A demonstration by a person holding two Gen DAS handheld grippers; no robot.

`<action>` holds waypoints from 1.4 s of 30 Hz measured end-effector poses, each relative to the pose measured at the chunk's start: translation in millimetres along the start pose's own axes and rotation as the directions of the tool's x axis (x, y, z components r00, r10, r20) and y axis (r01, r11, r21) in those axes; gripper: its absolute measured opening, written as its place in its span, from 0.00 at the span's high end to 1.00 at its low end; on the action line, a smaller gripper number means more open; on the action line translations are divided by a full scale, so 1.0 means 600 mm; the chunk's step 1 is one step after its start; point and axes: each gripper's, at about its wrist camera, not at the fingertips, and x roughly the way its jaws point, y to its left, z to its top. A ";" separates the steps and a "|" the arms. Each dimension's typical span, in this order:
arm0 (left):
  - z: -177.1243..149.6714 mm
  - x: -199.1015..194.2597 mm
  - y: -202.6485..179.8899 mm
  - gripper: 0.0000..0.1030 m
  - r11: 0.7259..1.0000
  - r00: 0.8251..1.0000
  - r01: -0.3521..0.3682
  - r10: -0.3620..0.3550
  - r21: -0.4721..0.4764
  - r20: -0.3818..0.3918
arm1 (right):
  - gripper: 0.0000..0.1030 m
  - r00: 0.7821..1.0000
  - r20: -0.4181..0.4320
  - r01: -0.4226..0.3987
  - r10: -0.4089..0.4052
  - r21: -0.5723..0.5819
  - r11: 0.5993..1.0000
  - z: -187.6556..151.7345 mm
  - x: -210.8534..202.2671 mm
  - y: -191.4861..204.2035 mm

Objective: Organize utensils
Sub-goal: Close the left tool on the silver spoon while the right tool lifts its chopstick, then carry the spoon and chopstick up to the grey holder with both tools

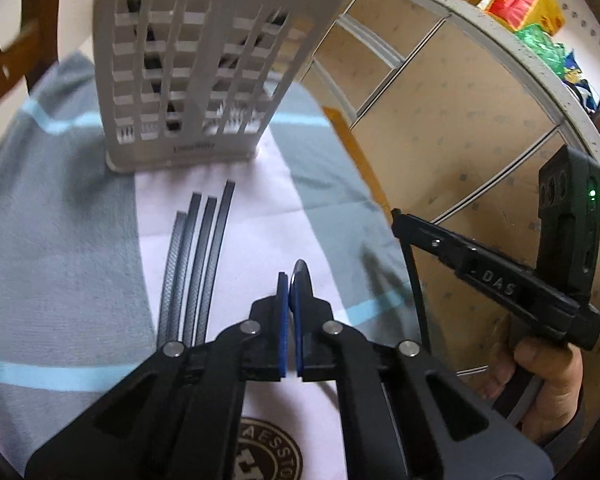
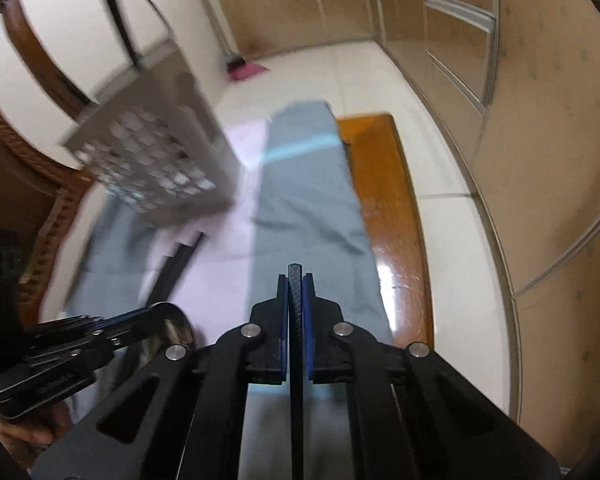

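From my left wrist camera, my left gripper (image 1: 293,280) has its blue-padded jaws nearly together around a spoon (image 1: 301,269); only the dark rounded tip of it pokes out past the pads. Ahead and a little to the left of the fingertips, four dark textured utensil handles (image 1: 198,264) lie side by side on the white middle of a grey, white and light-blue striped cloth (image 1: 60,240), running away from me. Beyond them the pale slotted utensil holder (image 1: 188,64) stands upright on the cloth, dark shapes showing through its slots. Off to the right, well apart from my left jaws, my right gripper (image 1: 398,216) is seen side-on with a thin dark handle (image 1: 416,280) hanging down from its tip, and my right hand (image 1: 548,376) holding its grip.

From my right wrist camera, my right gripper (image 2: 295,280) is clamped on that same handle (image 2: 295,292), a narrow black textured strip standing edge-on between the blue pads and sticking out a little past them. Forward and to the left, the utensil holder (image 2: 156,152) is blurred, with the loose handles (image 2: 176,268) lying near its base. Low on the left, my left gripper (image 2: 156,316) carries the shiny spoon bowl (image 2: 176,330). The wooden table edge (image 2: 388,220) runs along the cloth's right side.
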 end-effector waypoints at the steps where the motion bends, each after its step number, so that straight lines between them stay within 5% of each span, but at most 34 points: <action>1: 0.000 -0.009 -0.003 0.97 1.000 1.000 -0.010 0.009 0.011 0.014 | 0.93 0.999 0.030 -0.023 0.023 -0.005 1.000 -0.001 -0.020 0.007; 6: -0.009 -0.093 -0.033 0.97 0.993 0.984 -0.090 0.079 0.070 0.157 | 0.93 0.980 0.158 -0.109 0.118 -0.064 0.992 -0.003 -0.101 0.035; 9: -0.021 -0.166 -0.058 0.97 0.978 0.950 -0.172 0.134 0.117 0.283 | 0.93 0.958 0.241 -0.135 0.155 -0.096 0.986 -0.009 -0.156 0.048; 14: -0.053 -0.289 -0.099 0.97 0.953 0.859 -0.271 0.177 0.133 0.480 | 0.93 0.892 0.403 -0.142 0.202 -0.175 0.974 -0.025 -0.252 0.079; 21: -0.092 -0.378 -0.140 0.97 0.873 0.653 -0.483 0.308 0.067 0.692 | 0.93 0.792 0.563 -0.104 0.238 -0.259 0.960 -0.054 -0.330 0.126; 24: -0.101 -0.389 -0.142 0.97 0.844 0.615 -0.534 0.342 0.056 0.710 | 0.93 0.780 0.578 -0.095 0.241 -0.272 0.958 -0.058 -0.338 0.135; 32: -0.085 -0.369 -0.129 0.97 0.840 0.646 -0.540 0.369 0.059 0.668 | 0.93 0.805 0.541 -0.091 0.243 -0.291 0.952 -0.067 -0.330 0.148; 42: -0.065 -0.353 -0.110 0.97 0.852 0.649 -0.522 0.368 0.039 0.666 | 0.93 0.806 0.533 -0.107 0.259 -0.299 0.948 -0.057 -0.346 0.166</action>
